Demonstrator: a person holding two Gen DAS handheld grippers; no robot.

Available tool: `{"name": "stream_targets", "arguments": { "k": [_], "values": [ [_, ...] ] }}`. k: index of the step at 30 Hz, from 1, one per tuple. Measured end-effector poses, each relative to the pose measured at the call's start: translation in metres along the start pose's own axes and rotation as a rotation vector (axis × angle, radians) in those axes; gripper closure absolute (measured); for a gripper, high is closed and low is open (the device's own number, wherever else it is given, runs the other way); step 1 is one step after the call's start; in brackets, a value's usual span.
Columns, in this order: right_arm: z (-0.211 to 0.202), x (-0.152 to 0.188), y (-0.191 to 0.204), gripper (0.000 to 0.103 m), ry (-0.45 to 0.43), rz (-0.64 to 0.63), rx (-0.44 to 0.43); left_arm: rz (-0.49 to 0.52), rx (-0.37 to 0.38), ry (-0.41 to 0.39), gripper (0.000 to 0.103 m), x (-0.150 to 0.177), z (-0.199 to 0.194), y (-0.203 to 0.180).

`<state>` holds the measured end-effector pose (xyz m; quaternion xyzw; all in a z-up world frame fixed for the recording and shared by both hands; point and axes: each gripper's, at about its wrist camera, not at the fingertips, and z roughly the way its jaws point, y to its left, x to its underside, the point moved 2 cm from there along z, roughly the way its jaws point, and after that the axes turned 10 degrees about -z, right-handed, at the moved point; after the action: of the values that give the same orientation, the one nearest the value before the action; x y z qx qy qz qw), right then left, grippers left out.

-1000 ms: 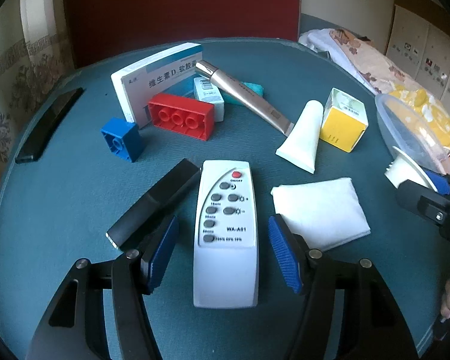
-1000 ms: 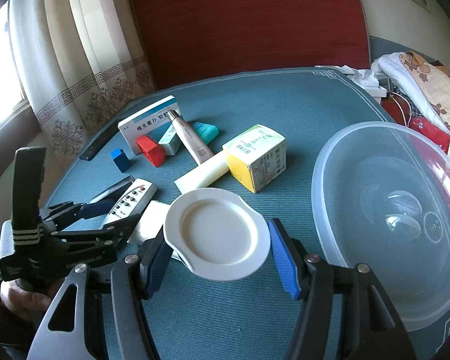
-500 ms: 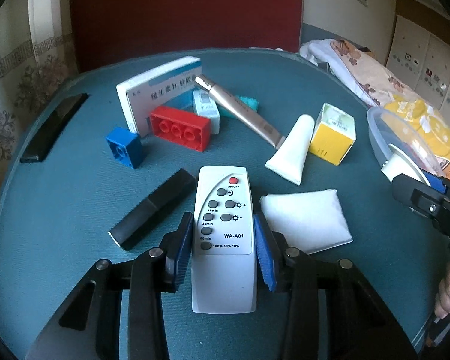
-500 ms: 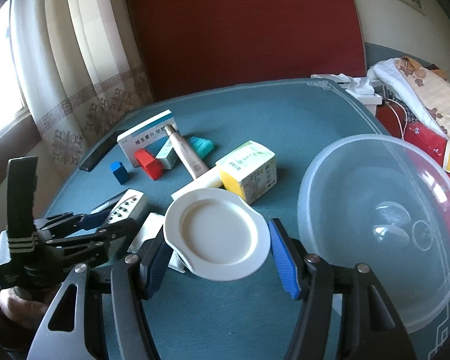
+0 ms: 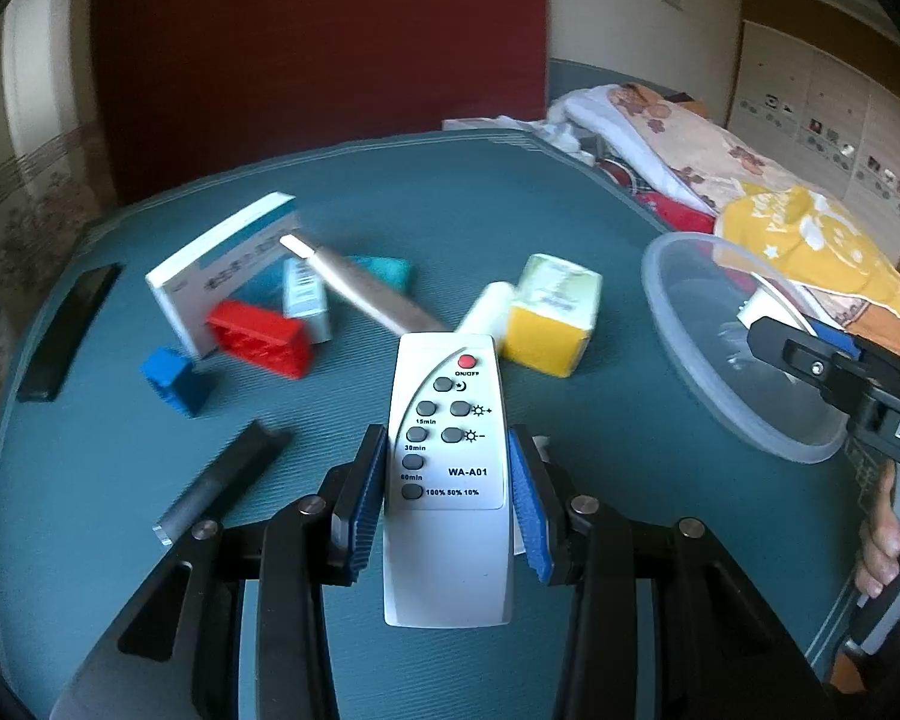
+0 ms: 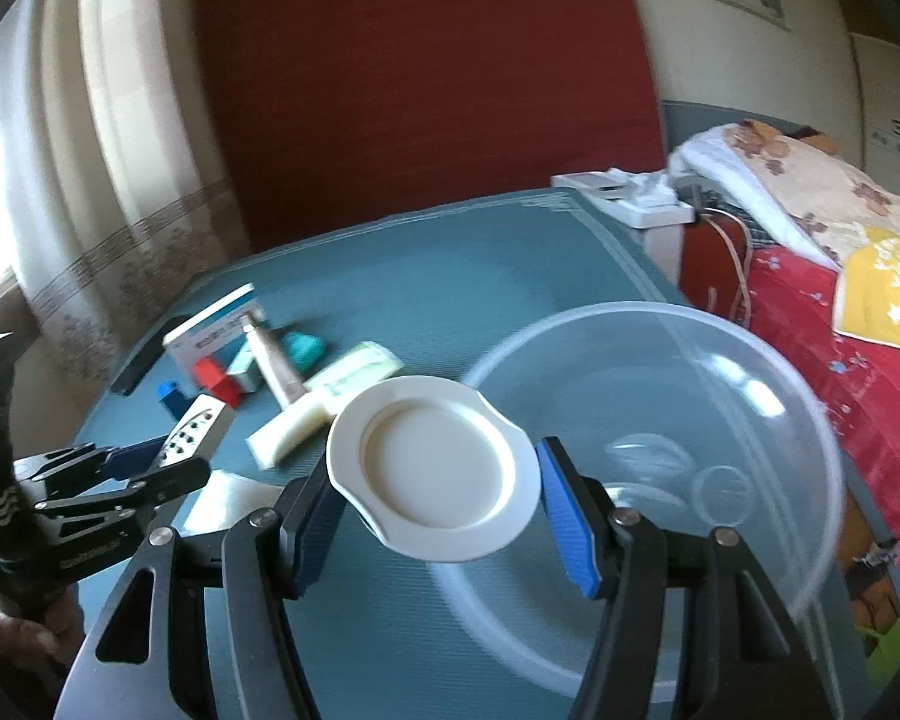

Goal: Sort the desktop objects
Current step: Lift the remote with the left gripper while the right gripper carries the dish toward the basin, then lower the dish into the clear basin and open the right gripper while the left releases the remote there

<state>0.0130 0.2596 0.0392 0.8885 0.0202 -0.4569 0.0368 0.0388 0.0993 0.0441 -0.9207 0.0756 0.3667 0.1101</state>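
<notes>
Two grippers each clamp one item. Left gripper [image 5: 447, 501] holds a white remote [image 5: 447, 480] by its long edges (red power button, grey keys, marked WA-A01), raised above the teal table [image 5: 342, 198]. Right gripper [image 6: 435, 501] grips a white round dish [image 6: 435, 474] at the rim of a clear bowl [image 6: 750, 360].
</notes>
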Motion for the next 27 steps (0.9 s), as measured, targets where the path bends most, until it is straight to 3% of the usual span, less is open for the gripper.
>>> {"name": "stream_targets", "arguments": {
  "k": [12,27],
  "values": [
    [-0.002,0.013,-0.053,0.037,0.054,0.041,0.172,0.056,0.109,0.009,0.060,-0.014,0.018,-0.069],
    [-0.016,0.011,-0.076,0.037,0.040,0.077,0.220,0.124,0.206,0.044,0.060,-0.018,0.043,-0.143]
  ]
}}
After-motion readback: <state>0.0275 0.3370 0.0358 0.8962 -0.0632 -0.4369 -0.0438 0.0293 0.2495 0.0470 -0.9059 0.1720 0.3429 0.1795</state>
